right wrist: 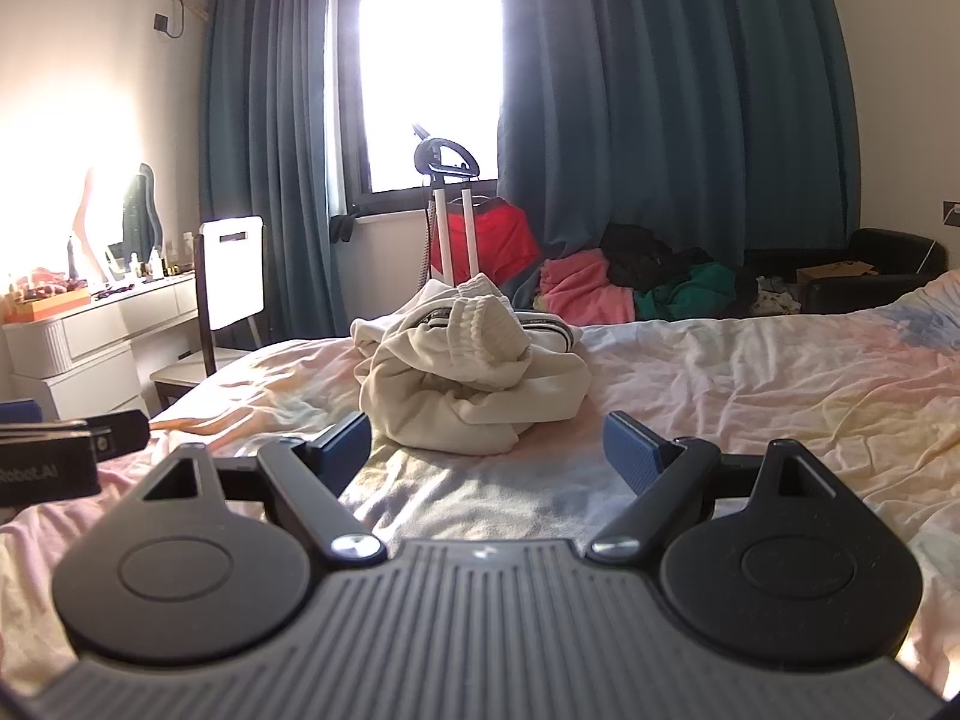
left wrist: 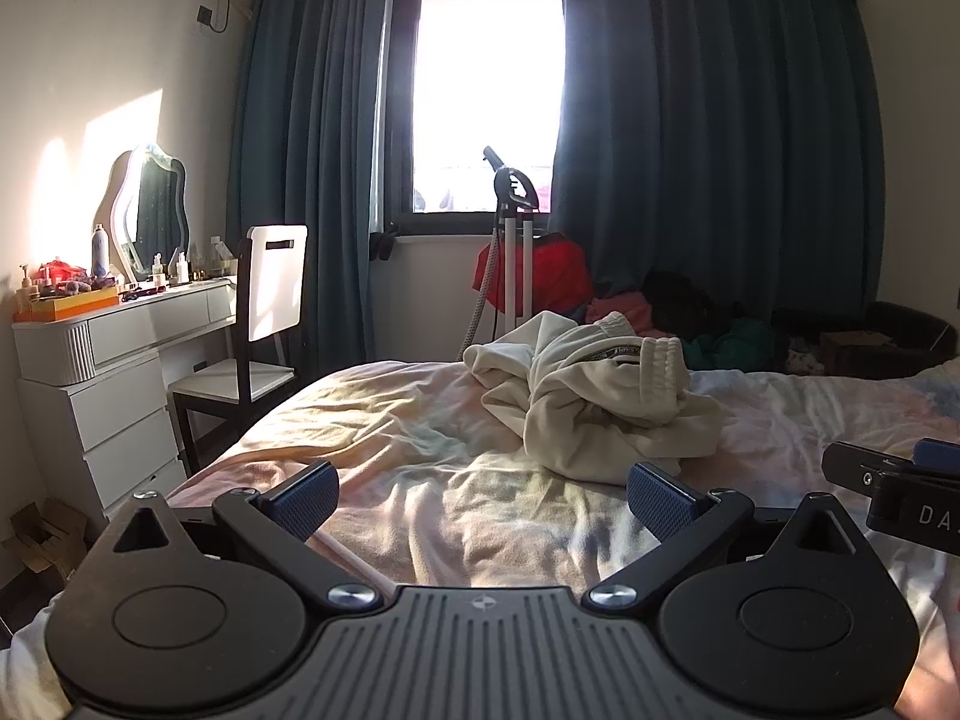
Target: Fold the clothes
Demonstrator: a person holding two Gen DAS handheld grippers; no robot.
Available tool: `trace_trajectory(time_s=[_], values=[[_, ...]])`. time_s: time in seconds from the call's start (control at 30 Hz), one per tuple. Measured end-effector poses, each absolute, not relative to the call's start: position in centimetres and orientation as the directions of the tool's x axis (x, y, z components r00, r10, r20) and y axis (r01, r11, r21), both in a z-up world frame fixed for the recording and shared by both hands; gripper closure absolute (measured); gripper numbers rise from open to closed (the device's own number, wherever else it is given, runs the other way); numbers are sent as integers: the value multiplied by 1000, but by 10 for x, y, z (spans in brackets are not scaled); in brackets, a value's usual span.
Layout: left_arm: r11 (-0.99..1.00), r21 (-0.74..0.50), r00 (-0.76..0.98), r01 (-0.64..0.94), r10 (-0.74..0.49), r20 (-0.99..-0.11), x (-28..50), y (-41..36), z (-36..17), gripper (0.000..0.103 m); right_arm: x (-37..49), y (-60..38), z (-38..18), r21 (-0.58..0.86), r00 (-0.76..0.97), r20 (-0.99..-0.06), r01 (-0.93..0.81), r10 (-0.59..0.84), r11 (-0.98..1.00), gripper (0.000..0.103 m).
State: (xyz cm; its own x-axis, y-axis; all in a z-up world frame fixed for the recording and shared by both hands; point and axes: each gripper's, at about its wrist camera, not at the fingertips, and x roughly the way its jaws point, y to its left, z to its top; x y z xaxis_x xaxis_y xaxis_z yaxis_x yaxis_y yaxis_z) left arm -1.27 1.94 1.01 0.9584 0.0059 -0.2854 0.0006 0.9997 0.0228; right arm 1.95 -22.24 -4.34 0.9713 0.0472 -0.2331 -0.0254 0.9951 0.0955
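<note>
A crumpled cream-white garment with ribbed cuffs lies in a heap on the pastel tie-dye bedsheet. My left gripper is open and empty, low over the sheet, with the heap just ahead and to the right. In the right wrist view the same garment sits straight ahead of my right gripper, which is open and empty, its fingertips close to the heap's near edge. Each gripper shows at the edge of the other's view.
A white dresser with a mirror and bottles and a white chair stand left of the bed. A garment steamer and piled clothes lie beyond the bed under blue curtains. A dark armchair is far right.
</note>
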Motion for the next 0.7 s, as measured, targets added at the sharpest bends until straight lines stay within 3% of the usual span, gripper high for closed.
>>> trace_trajectory(time_s=[0.7], values=[[1000, 15, 960, 11, -6, -280, -10, 20, 4, 0, 23, -222, -44, 97, 973, -227, -16, 37, 995, 17]])
